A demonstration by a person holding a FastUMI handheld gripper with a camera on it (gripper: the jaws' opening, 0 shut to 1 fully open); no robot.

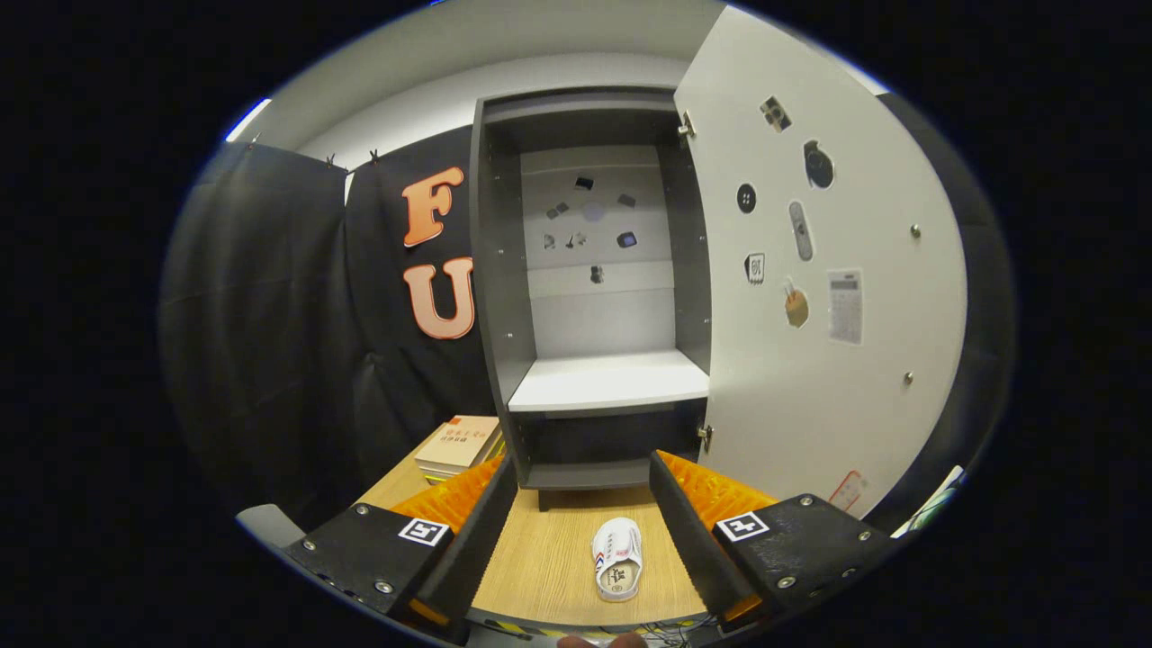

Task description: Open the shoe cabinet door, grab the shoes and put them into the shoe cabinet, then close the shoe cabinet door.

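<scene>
Tongs (583, 540) gape wide, a white shoe (617, 560) lying untouched between their fingers.

Gripper camera, low over table (540, 558), facing open cabinet (594, 270)

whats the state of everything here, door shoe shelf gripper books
cabinet door: swung fully open to the right
white shelf: bare, nothing on it
shoe: lying on the wooden table, opening up, between the fingers, not gripped
gripper: open, fingers spread wide either side of the shoe
books: stacked flat, left of the cabinet base
</scene>
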